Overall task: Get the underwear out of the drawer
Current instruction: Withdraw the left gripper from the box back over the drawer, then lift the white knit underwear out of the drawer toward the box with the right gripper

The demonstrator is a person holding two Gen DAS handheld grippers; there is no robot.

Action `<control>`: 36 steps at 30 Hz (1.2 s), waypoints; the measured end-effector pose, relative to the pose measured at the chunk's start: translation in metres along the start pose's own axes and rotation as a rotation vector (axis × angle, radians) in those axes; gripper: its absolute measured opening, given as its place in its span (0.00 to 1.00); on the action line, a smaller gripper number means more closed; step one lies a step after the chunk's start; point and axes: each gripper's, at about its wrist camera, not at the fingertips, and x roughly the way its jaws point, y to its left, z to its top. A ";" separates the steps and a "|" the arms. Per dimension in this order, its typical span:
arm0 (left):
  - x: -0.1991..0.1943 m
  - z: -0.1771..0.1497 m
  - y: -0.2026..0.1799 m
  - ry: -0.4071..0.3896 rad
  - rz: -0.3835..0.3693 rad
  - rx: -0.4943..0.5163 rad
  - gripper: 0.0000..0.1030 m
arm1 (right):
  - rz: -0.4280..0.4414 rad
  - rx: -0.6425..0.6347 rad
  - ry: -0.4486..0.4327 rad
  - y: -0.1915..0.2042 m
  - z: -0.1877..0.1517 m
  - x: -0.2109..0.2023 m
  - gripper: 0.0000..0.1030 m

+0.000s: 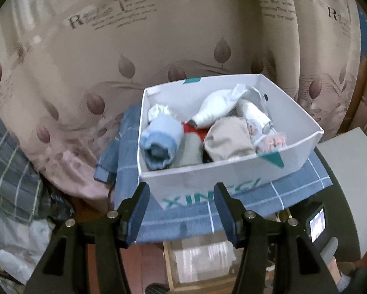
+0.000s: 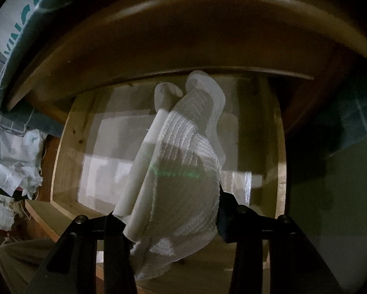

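Right wrist view shows your right gripper (image 2: pixel 170 218) pinching a white ribbed knit piece of underwear (image 2: pixel 181 171) low on its bundle, both fingers pressed into the cloth so it stands up ahead of you over the open pale wooden drawer (image 2: pixel 63 152). Gripped at the bottom, its long axis runs straight away from the fingers and upward, the rolled waistband end pointing toward the dark drawer opening above. Your left gripper (image 1: pixel 182 210) hangs spread and empty, just short of the white cardboard box with teal lettering (image 1: pixel 208 171) ahead, where rolled garments (image 1: pixel 159 142) already lie; probably that is where this piece goes.
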 end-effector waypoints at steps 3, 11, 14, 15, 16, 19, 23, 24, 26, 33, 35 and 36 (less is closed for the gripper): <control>-0.002 -0.021 0.006 -0.020 0.051 -0.030 0.54 | -0.013 -0.002 -0.015 0.002 -0.002 -0.004 0.39; 0.031 -0.090 0.021 0.032 0.115 -0.129 0.54 | -0.012 -0.018 -0.046 0.007 -0.005 -0.016 0.39; 0.051 -0.113 0.022 0.061 0.141 -0.164 0.54 | -0.027 -0.044 -0.066 0.011 -0.007 -0.023 0.38; 0.058 -0.120 0.022 0.073 0.140 -0.176 0.54 | -0.026 -0.046 -0.069 0.013 -0.007 -0.024 0.38; 0.065 -0.127 0.021 0.083 0.137 -0.185 0.54 | -0.027 -0.045 -0.072 0.014 -0.009 -0.025 0.38; 0.081 -0.144 0.017 0.111 0.152 -0.191 0.54 | -0.031 -0.045 -0.075 0.015 -0.013 -0.028 0.38; 0.095 -0.155 0.013 0.136 0.159 -0.188 0.54 | -0.040 -0.052 -0.091 0.020 -0.016 -0.035 0.38; 0.097 -0.158 0.013 0.137 0.155 -0.182 0.54 | -0.042 -0.057 -0.096 0.022 -0.017 -0.037 0.38; 0.099 -0.162 0.014 0.136 0.169 -0.175 0.54 | -0.058 -0.076 -0.107 0.029 -0.019 -0.038 0.38; 0.107 -0.162 0.019 0.157 0.143 -0.274 0.54 | -0.041 -0.078 -0.116 0.038 -0.019 -0.054 0.38; 0.106 -0.160 0.017 0.148 0.163 -0.272 0.54 | -0.044 -0.090 -0.123 0.040 -0.021 -0.060 0.38; 0.105 -0.159 0.014 0.141 0.166 -0.262 0.54 | -0.044 -0.096 -0.124 0.041 -0.021 -0.064 0.38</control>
